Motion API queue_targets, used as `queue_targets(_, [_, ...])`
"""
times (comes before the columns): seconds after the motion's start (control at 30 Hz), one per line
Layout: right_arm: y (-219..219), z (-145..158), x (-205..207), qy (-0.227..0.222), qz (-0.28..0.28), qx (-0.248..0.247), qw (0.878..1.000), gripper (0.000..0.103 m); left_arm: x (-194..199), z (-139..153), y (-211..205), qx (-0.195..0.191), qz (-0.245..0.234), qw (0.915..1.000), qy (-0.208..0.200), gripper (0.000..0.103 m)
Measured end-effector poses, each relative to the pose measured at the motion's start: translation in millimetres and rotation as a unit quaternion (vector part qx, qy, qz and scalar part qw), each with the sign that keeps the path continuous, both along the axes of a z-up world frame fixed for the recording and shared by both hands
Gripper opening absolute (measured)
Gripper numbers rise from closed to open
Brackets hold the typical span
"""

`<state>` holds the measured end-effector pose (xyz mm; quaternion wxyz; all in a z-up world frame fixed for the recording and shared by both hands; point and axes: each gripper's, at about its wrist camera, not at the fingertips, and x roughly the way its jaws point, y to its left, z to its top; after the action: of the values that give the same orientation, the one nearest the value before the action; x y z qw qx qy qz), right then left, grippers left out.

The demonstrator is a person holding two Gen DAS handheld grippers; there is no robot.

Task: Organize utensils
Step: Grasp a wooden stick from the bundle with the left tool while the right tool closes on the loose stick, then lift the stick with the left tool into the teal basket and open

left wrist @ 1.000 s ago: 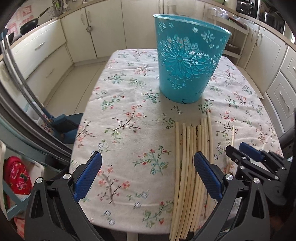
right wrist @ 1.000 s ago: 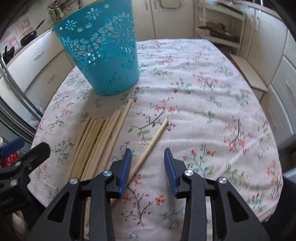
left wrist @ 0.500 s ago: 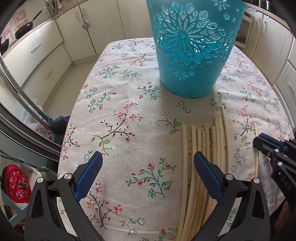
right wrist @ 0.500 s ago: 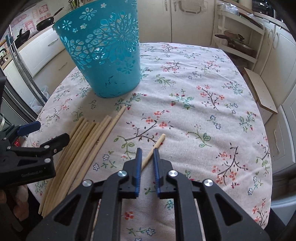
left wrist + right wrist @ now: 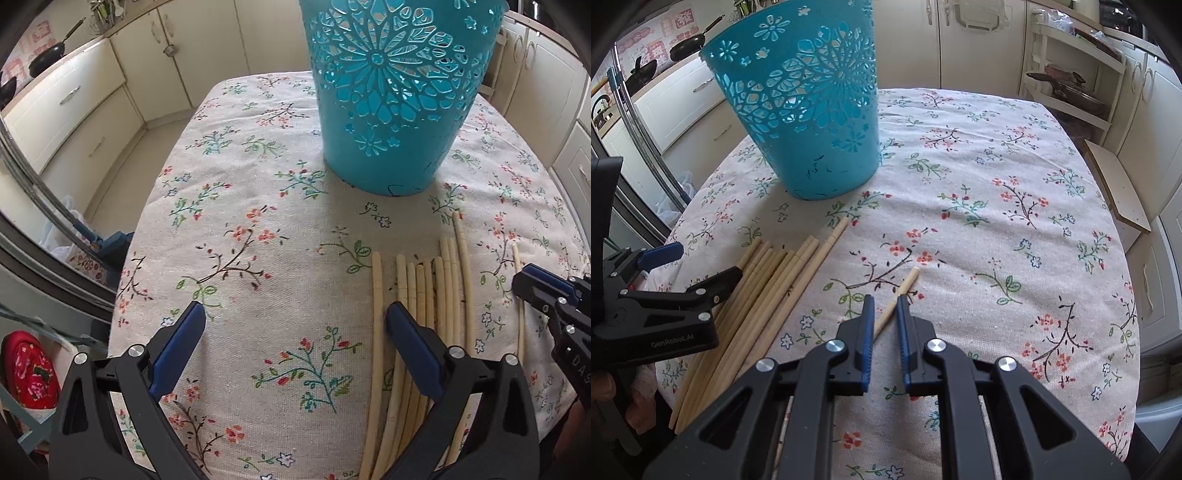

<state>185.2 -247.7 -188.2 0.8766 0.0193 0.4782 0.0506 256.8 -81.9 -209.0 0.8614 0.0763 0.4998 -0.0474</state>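
Right wrist view: the right hand-held gripper [image 5: 885,301], spread a second ago, now pinches the stray chopstick [image 5: 899,295] on the bench [image 5: 1015,236] (bundle [image 5: 768,291] beside); next stop, likely the basket [image 5: 805,107]. Left hand-held gripper [image 5: 293,319] stays spread.

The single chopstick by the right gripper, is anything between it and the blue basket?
Nothing visible does. The single chopstick lies between the right gripper's jaws; bare tablecloth runs to the blue basket. The chopstick bundle lies off to the side.
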Motion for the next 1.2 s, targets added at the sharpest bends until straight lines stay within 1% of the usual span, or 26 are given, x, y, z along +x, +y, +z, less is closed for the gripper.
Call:
queue_targets(0.03, [0,0,0,0.001,0.001,-0.001,1.000,0.013,0,0,1,-0.018,-0.005,0.9998,-0.001,0.086])
queue_targets(0.07, [0,0,1,0.005,0.001,0.000,1.000,0.013,3,0,3,-0.027,-0.007,0.9996,0.001,0.080])
queue_targets(0.13, [-1,1,3,0.011,0.001,0.001,1.000,0.013,4,1,1,-0.031,-0.013,0.9994,-0.002,0.071])
queue_targets(0.2, [-3,1,4,0.017,-0.004,0.005,1.000,0.013,5,3,-2,-0.035,-0.019,0.9992,-0.004,0.056])
queue_targets(0.23, [-3,1,4,0.019,-0.006,0.005,1.000,0.013,6,3,-3,-0.036,-0.022,0.9991,-0.003,0.053])
queue_targets(0.27, [-3,1,4,0.020,-0.007,0.006,1.000,0.013,6,4,-4,-0.039,-0.025,0.9989,-0.003,0.044])
queue_targets(0.3, [-5,1,4,0.022,-0.008,0.009,1.000,0.013,7,5,-5,-0.057,-0.033,0.9979,-0.003,0.032])
queue_targets(0.33, [-5,1,3,0.023,-0.007,0.012,1.000,0.013,7,5,-4,-0.075,-0.039,0.9965,0.001,0.025])
queue_targets(0.37, [-6,0,3,0.023,-0.004,0.015,1.000,0.013,8,5,-6,-0.080,-0.041,0.9959,0.006,0.014])
queue_targets(0.4, [-6,0,3,0.023,-0.001,0.015,1.000,0.013,9,5,-7,-0.082,-0.044,0.9956,0.008,0.010])
queue_targets(0.47, [-7,0,6,0.024,0.011,0.017,1.000,0.013,11,4,-7,-0.099,-0.046,0.9939,0.015,0.005])
queue_targets(0.5, [-9,1,7,0.024,0.012,0.017,0.999,0.013,12,4,-7,-0.106,-0.045,0.9931,0.021,0.005])
queue_targets(0.63, [-14,2,13,0.049,0.010,0.026,0.998,0.013,13,3,-11,-0.099,-0.068,0.9919,0.041,0.006])
queue_targets(0.73, [-4,2,16,0.053,0.010,0.004,0.999,0.013,18,4,-15,-0.088,-0.091,0.9906,0.051,0.008])
queue_targets(0.77, [-1,2,16,0.051,0.014,0.001,0.999,0.013,19,4,-16,-0.086,-0.094,0.9904,0.054,0.008])
queue_targets(0.8, [3,2,17,0.047,0.019,-0.008,0.999,0.012,19,4,-16,-0.085,-0.095,0.9902,0.056,0.006])
queue_targets(0.83, [5,3,17,0.048,0.025,-0.010,0.998,0.011,21,4,-14,-0.094,-0.094,0.9893,0.060,0.006])
queue_targets(0.87, [6,4,17,0.050,0.034,-0.005,0.998,0.009,22,8,-10,-0.105,-0.092,0.9884,0.059,0.005])
queue_targets(0.9, [7,6,16,0.048,0.035,-0.007,0.998,0.005,20,15,-5,-0.110,-0.089,0.9887,0.049,0.005])
queue_targets(0.93, [6,9,14,0.043,0.037,-0.014,0.998,0.005,15,29,2,-0.116,-0.083,0.9895,0.025,0.005])
queue_targets(1.0, [4,11,12,0.046,0.039,-0.019,0.998,0.005,10,54,18,-0.142,-0.070,0.9874,-0.007,0.005])
queue_targets(1.03, [2,10,11,0.051,0.039,-0.023,0.998,0.005,7,71,29,-0.156,-0.060,0.9854,-0.030,0.005])
queue_targets(1.1, [0,5,11,0.061,0.038,-0.029,0.997,0.005,4,101,44,-0.186,-0.050,0.9787,-0.070,0.005])
queue_targets(1.17, [-2,2,7,0.060,0.034,-0.024,0.997,0.005,1,138,56,-0.214,-0.043,0.9677,-0.127,0.005])
queue_targets(1.2, [-2,2,6,0.059,0.033,-0.023,0.997,0.005,2,150,57,-0.223,-0.042,0.9630,-0.146,0.005])
